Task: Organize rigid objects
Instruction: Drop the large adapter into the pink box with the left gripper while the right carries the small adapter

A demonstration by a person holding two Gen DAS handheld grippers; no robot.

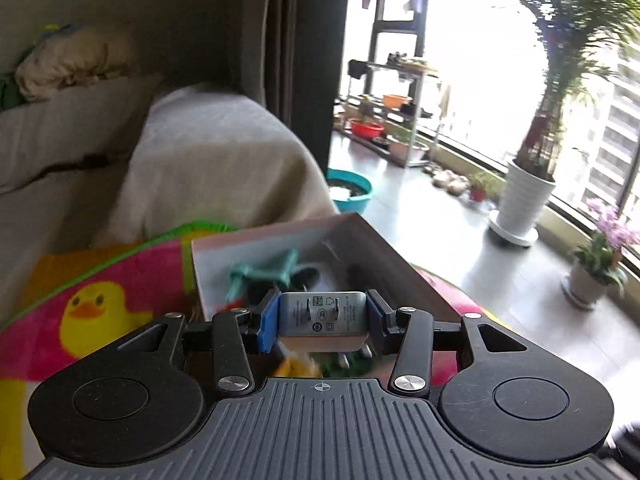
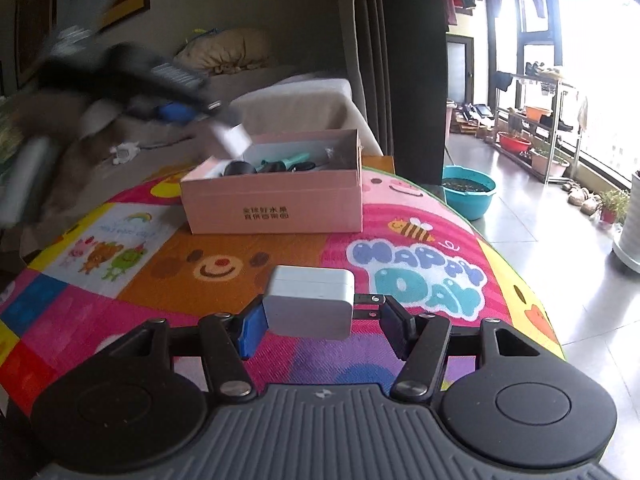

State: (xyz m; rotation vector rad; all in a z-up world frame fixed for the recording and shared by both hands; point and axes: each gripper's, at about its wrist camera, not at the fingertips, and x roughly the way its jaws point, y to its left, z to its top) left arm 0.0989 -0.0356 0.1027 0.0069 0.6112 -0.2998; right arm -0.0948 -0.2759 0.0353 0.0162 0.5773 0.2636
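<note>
- Our left gripper (image 1: 322,316) is clamped on a grey charger (image 1: 322,314), held above the pink box (image 2: 276,200).
- Our right gripper (image 2: 320,320) grips a white charger (image 2: 310,304) over the colourful mat (image 2: 200,272), short of the box.

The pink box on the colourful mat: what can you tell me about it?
The pink box is an open, lidless cardboard carton, pink outside and white inside, with two lines of dark printed characters on its long front wall. It stands upright on the cartoon play mat, near the mat's far edge. Inside lie dark rounded items and a teal plastic piece. A blurred white block hangs just over its left end, carried by the left gripper.
</note>
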